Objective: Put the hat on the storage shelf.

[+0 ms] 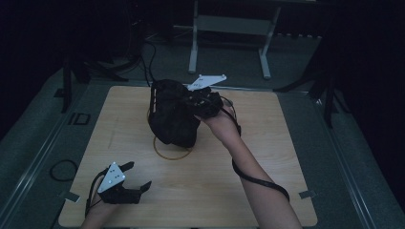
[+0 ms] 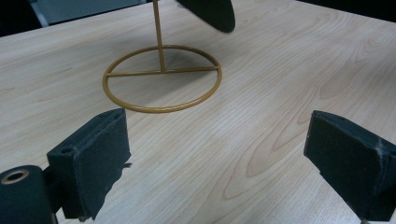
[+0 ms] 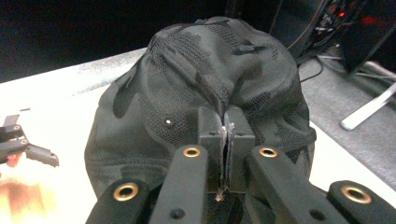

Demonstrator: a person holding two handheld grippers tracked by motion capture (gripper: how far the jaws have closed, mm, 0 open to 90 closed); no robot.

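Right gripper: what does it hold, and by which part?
The right gripper is shut on the fabric of the black cap, pinching a fold of its crown. The left gripper holds nothing.

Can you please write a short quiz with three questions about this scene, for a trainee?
1. True or false: the right gripper is shut on the cap.
2. How do the jaws of the left gripper stand? A open, B shut on the stand.
3. What shape is the base of the gold stand on the table?

Key: 1 true. 2 A. 3 A ring with a crossbar.
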